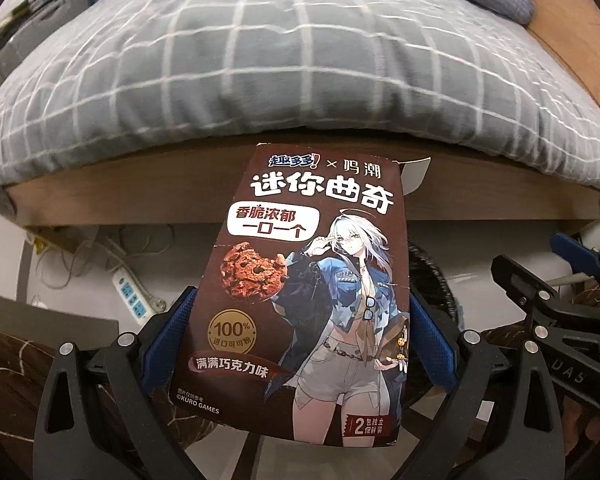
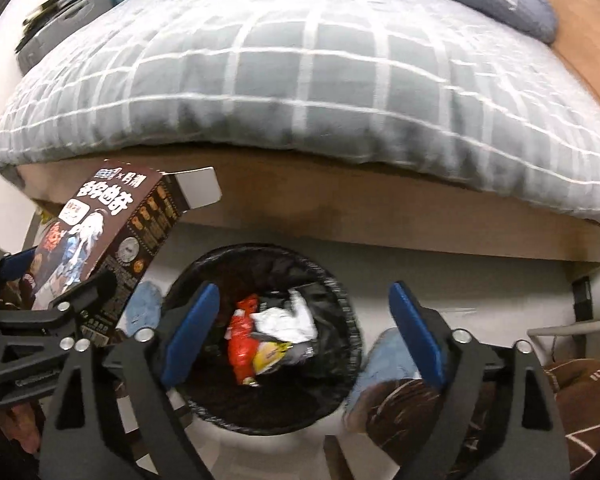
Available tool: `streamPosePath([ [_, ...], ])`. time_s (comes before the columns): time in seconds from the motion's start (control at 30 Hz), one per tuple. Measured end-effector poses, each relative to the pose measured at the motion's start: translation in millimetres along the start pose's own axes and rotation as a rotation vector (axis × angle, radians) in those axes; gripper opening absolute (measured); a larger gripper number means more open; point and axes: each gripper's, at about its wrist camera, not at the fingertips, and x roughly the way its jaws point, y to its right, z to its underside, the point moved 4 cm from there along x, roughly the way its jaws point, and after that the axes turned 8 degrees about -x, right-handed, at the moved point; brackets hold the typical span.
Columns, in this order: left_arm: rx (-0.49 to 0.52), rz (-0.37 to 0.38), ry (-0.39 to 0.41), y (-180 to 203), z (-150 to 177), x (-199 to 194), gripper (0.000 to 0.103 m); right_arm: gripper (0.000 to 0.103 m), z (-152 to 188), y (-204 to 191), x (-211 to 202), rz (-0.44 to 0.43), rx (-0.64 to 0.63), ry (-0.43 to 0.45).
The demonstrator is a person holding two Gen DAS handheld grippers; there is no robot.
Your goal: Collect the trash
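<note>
While clamped by the left gripper, cookie box reads "KURO GAMES".

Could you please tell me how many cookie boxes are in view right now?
1. The cookie box is clamped in the left tool, beside the bin. Others may lie hidden under the bin's wrappers.

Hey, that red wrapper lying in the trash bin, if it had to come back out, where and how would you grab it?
Probably from straight above, through the bin's open mouth. The red wrapper lies long and narrow atop the pile, so pinch across its narrow width near the middle, pads on its long edges. The right gripper already hangs open over it; crumpled white paper crowds one side.
</note>
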Motion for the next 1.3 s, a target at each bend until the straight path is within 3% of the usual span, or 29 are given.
streamPosePath([
  [0.3, 0.064, 0.063, 0.001, 46.0, -3.1, -6.8, 0.095, 0.095, 21.9, 78.0, -19.9, 0.121, 0.124, 0.005],
  [0.53, 0.138, 0.075, -0.006, 70.4, 3.8, -2.4, 0.097, 0.095, 28.3, 103.6, -33.8, 0.147, 0.182, 0.023],
  [0.7, 0.163, 0.06, 0.018, 77.5, 7.8, -7.6, 0.097, 0.095, 26.0, 103.4, -33.8, 0.137, 0.187, 0.037],
  [0.87, 0.121, 0.056, 0.061, 55.2, -8.2, -20.8, 0.097, 0.095, 13.3, 93.5, -45.1, 0.12, 0.175, 0.102],
  [1.03, 0.108, 0.049, 0.183, 48.9, -27.9, -71.1, 0.097, 0.095, -2.9, 83.0, -79.3, 0.121, 0.153, 0.188],
  [1.3, 0.059, 0.041, 0.301, 29.2, -39.2, -143.4, 0.097, 0.095, -25.1, 60.1, -158.1, 0.121, 0.12, 0.315],
])
